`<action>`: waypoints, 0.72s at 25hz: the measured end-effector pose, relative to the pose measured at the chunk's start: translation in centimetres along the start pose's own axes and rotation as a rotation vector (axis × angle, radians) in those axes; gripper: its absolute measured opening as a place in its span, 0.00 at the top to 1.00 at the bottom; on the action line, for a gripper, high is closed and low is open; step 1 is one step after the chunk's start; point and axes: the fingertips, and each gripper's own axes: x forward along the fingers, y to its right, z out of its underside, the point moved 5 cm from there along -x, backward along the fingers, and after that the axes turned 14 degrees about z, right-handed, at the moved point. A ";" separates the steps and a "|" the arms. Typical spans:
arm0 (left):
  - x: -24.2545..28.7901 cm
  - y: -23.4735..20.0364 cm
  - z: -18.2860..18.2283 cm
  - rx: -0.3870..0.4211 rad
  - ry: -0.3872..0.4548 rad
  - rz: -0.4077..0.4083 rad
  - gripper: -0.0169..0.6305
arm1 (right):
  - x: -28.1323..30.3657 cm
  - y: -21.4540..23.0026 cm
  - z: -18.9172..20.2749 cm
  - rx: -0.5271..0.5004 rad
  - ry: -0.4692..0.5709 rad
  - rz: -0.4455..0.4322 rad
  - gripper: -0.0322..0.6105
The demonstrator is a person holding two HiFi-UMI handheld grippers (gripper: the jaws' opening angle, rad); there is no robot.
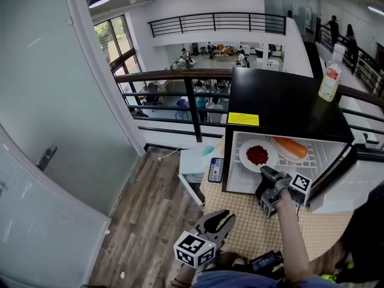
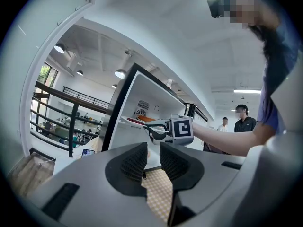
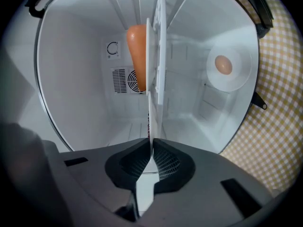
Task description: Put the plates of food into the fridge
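A small black fridge [image 1: 282, 101] stands open on a checked tablecloth [image 1: 252, 233]. My right gripper [image 1: 267, 173] reaches into it, shut on the rim of a white plate of red food [image 1: 258, 155]. In the right gripper view that plate [image 3: 152, 79] shows edge-on, clamped between the pads. Behind it on the same shelf lies a long orange food item [image 1: 290, 148] on a second plate. A third white plate with an egg [image 3: 223, 65] sits elsewhere inside the fridge. My left gripper [image 1: 221, 216] hovers over the cloth in front of the fridge, slightly open and empty.
The fridge door [image 1: 333, 173] hangs open to the right. A bottle [image 1: 331, 77] stands on the fridge top. A phone [image 1: 216, 169] lies on the cloth left of the fridge. A railing [image 1: 180, 77] and wooden floor [image 1: 144, 221] lie beyond the table's left edge.
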 end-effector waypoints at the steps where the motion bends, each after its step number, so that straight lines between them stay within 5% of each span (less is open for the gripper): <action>1: -0.1 0.0 0.0 -0.001 0.000 -0.002 0.83 | 0.3 -0.1 -0.1 0.009 0.008 0.004 0.91; 13: -0.9 0.2 0.5 -0.012 0.005 -0.019 0.83 | 1.8 -0.8 -0.5 -0.023 0.093 0.000 0.91; 18: -1.2 0.3 0.7 -0.023 0.013 -0.022 0.83 | 0.9 -0.4 -0.6 -0.053 0.102 -0.015 0.80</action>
